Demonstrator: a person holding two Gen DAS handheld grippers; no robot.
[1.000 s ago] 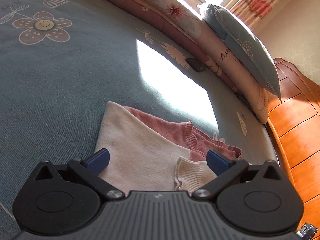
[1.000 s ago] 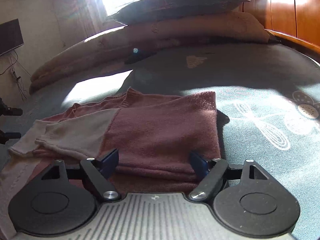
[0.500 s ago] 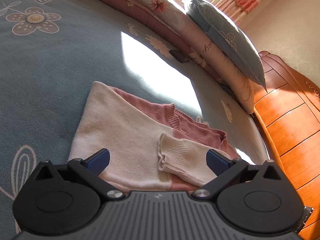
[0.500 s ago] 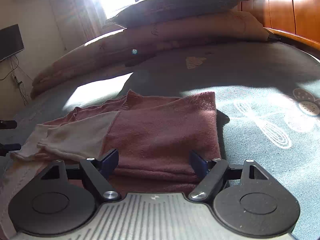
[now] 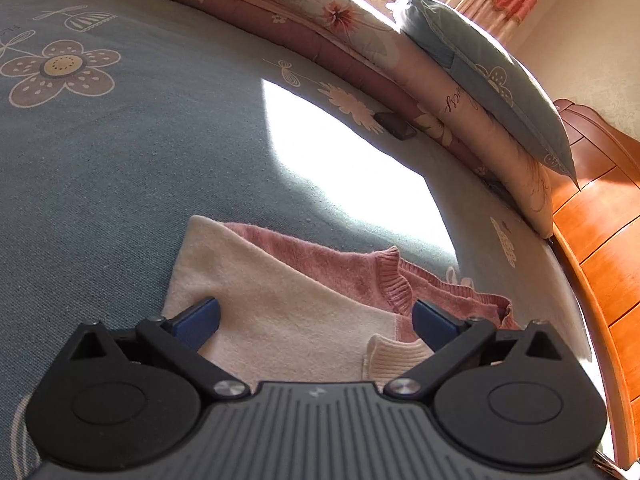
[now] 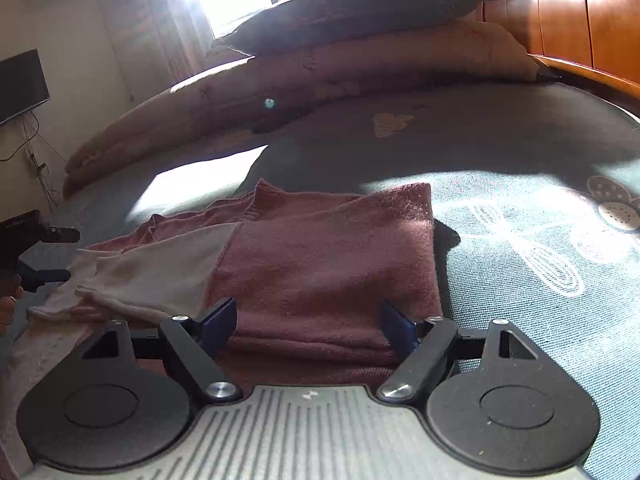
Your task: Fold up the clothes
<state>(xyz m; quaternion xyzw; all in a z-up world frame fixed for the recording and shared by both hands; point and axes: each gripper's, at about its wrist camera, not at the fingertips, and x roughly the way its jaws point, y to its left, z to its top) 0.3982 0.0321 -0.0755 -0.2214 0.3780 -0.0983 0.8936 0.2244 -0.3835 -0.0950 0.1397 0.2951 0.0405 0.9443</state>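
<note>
A pink and cream sweater lies folded on the blue bedspread [image 5: 120, 184]. In the left wrist view its cream panel [image 5: 280, 304] lies over the pink part [image 5: 332, 264], with a ribbed cream cuff [image 5: 396, 354] at the near right. My left gripper [image 5: 316, 322] stands open low over the cream panel, nothing pinched. In the right wrist view the pink folded body [image 6: 328, 256] fills the middle and the cream sleeve [image 6: 160, 276] lies across its left. My right gripper [image 6: 308, 326] is open, its fingers straddling the near folded edge. The left gripper [image 6: 36, 256] shows at the left edge beside the sleeve end.
A rolled floral quilt [image 5: 320, 28] and a blue pillow [image 5: 480, 80] line the far side of the bed. A wooden headboard [image 5: 600, 248] runs along the right. A small dark object [image 5: 394, 126] lies by the quilt. A bright sun patch [image 5: 340, 168] falls beyond the sweater.
The left gripper drew back from the sweater half a second ago and has come forward over the cream panel again. In the right view it has come further in from the left edge. The right gripper has stayed put.
</note>
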